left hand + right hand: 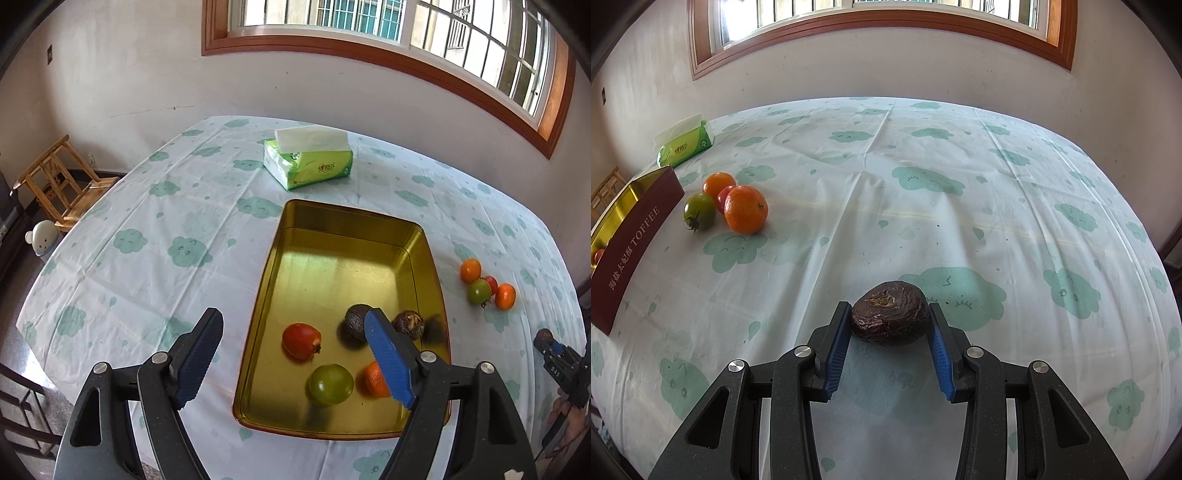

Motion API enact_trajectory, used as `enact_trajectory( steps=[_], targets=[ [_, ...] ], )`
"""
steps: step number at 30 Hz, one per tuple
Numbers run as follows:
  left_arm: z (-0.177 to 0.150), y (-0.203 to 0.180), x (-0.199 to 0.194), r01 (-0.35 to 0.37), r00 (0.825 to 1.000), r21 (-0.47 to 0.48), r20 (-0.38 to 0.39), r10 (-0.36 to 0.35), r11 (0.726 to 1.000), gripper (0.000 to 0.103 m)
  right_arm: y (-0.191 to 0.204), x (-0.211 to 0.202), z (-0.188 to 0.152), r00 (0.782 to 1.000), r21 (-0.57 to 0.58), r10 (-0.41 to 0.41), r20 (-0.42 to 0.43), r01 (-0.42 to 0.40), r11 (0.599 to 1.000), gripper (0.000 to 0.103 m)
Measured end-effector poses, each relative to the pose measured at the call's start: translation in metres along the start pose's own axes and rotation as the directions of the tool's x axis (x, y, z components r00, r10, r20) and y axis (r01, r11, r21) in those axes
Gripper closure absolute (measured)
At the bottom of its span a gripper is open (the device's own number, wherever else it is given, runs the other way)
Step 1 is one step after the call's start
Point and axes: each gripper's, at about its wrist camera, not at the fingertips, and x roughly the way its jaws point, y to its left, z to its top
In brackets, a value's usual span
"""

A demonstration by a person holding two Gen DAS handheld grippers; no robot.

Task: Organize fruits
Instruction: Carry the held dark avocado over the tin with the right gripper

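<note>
The right gripper [889, 317] was clenched on a wrinkled, dark brown passion fruit [890, 313], its blue-padded fingers [837, 349] pressing both flanks just above the cloud-printed white tablecloth [923, 155], a hold that looked meant for carrying the fruit to the tin. The left gripper [291, 354] hung released over the near left corner of the gold-lined rectangular metal tin [258, 295], nothing between its spread jaws, probably because it had nothing more to set down there. Inside the tin lay a red tomato [301, 340], a green tomato [331, 384], an orange mandarin [375, 378] partly hidden by a finger, and two more dark wrinkled passion fruits [408, 324], gathered at the near end. Well apart to the tin's right, a small cluster of loose fruit [727, 205], two mandarins, a green tomato and a red one touching each other, waited on the cloth, so the sorting seemed about half done. Beyond the tin stood a green pack of tissues [308, 158], clear of the work
</note>
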Motion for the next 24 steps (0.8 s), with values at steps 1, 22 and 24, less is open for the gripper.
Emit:
enact_trajectory(
  steps=[1,22,24],
  targets=[
    [0.000,0.002,0.001,0.002,1.000,-0.005,0.000,-0.002,1.000,0.026,0.000,0.000,-0.001,1.000,0.001,-0.002,0.000,0.002,1.000,0.061],
    [-0.009,0.016,0.022,0.018,0.999,-0.025,-0.037,-0.019,1.000,0.019,0.009,-0.008,0.011,0.995,0.107,-0.082,-0.051,0.087,0.990,0.063],
    [-0.010,0.018,0.022,0.014,0.999,-0.029,-0.036,-0.015,0.999,0.017,0.017,-0.016,0.019,0.998,0.105,-0.064,-0.030,0.067,0.992,0.063]
  ],
)
